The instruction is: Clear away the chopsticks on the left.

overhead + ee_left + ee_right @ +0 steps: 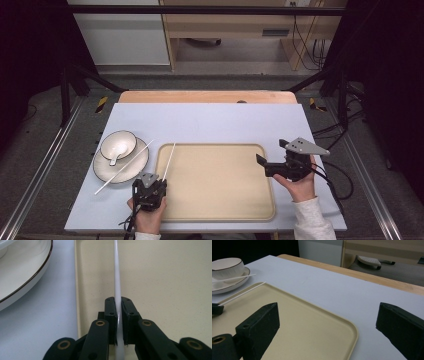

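Observation:
My left gripper (151,186) sits at the near left corner of the beige tray (215,200) and is shut on a white chopstick (168,161). The chopstick points away over the tray's left rim. In the left gripper view the black jaws (118,301) press on the chopstick (117,270) from both sides. A second chopstick (124,167) lies slanted across the white plate (135,167). My right gripper (271,151) hovers at the tray's right edge, open, with nothing between its jaws (327,306).
A dark-rimmed white bowl (118,144) with a white spoon (115,154) in it rests on the plate, left of the tray. The tray (299,322) lies on a pale blue mat (210,122). A wooden table edge (207,96) runs along the far side.

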Available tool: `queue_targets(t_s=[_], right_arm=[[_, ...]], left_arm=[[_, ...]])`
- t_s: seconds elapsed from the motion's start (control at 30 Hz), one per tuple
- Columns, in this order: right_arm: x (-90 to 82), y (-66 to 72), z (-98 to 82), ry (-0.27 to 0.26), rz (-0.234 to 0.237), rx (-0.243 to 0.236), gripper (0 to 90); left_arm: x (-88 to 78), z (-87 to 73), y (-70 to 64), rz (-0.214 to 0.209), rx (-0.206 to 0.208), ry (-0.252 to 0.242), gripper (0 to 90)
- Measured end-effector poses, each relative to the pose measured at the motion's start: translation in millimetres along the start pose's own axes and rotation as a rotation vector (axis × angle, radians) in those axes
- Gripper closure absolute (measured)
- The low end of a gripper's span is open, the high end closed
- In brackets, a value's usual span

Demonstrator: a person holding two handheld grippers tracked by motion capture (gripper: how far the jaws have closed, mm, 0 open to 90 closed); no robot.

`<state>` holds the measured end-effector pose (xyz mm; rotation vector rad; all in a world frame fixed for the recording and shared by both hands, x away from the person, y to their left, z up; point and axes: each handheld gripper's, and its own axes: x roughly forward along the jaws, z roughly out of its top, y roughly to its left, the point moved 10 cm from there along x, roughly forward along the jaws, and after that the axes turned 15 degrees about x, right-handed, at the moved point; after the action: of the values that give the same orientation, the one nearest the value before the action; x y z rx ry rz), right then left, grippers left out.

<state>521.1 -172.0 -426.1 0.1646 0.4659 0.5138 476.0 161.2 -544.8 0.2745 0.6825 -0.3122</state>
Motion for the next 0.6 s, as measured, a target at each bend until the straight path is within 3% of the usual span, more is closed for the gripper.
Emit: queue_targets(t_s=[0.47, 0.6], right_arm=[[-0.7, 0.1, 0.1, 0.002, 0.002, -0.002, 5.1], [-3.2, -0.4, 1.8, -0.005, 0.004, 0.003, 5.1]], left_arm=[[-2.9, 3.3, 0.5, -0.012, 0.011, -0.002, 78.8], [-11.9, 14.8, 6.0, -0.032, 0.009, -0.048, 72.7]])
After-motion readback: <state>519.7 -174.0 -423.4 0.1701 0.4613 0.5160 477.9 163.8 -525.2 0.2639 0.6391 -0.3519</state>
